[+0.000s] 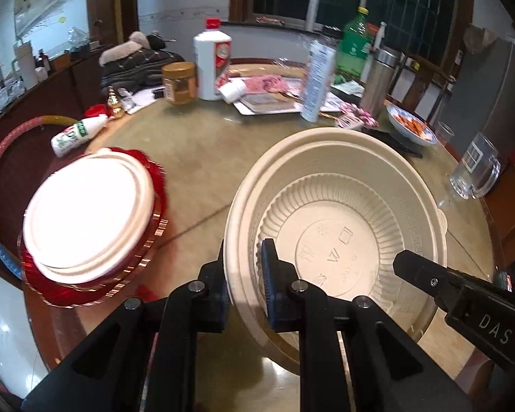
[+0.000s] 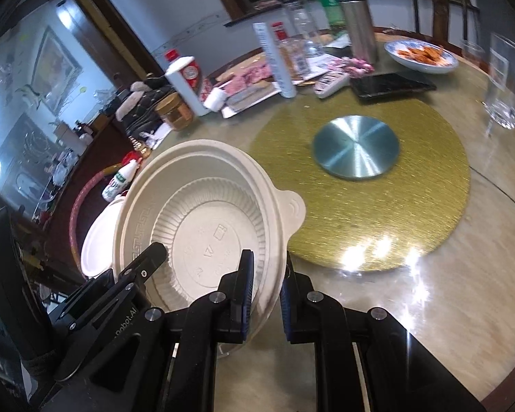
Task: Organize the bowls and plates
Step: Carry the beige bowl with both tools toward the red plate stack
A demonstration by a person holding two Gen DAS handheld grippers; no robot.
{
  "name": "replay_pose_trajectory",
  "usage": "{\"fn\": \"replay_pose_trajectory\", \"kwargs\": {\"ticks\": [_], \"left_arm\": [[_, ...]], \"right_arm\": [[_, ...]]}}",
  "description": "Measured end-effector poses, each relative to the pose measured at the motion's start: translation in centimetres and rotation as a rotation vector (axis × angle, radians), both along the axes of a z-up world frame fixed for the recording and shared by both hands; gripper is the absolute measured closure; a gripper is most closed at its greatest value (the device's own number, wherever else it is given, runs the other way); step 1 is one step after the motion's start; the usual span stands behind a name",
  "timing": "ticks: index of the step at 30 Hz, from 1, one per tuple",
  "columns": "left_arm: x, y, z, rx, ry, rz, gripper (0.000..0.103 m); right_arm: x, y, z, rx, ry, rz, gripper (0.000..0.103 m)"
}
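Beige bowl (image 1: 340,213) | rim pinched both sides — left gripper (image 1: 245,285), right gripper (image 2: 266,295)

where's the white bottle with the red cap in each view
Left wrist: white bottle stands top centre, behind the beige bowl, beside the brown jar.
Right wrist: white bottle sits upper left, leaning in the fisheye, above the beige bowl.
Shared landmark: the brown jar, just left of it in both.

Matt beige ribbed plastic bowl (image 1: 336,219), glossy table (image 1: 202,158), brushed-metal disc (image 2: 355,151)
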State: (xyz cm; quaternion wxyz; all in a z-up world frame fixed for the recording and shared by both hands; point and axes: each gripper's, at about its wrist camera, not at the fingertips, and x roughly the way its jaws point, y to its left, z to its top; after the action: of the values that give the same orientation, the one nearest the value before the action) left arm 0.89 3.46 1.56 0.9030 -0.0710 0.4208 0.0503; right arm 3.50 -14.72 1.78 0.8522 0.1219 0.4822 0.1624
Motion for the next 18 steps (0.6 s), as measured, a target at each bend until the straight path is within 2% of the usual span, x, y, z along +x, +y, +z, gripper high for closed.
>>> {"fn": "replay_pose_trajectory", "kwargs": {"ticks": [18], "left_arm": [[-1.7,7.9,2.1,0.021,-0.046,0.162,0.089]], "right_arm": [[0.6,9.4,2.5,-0.006,-0.051,0.173,0.089]]}}
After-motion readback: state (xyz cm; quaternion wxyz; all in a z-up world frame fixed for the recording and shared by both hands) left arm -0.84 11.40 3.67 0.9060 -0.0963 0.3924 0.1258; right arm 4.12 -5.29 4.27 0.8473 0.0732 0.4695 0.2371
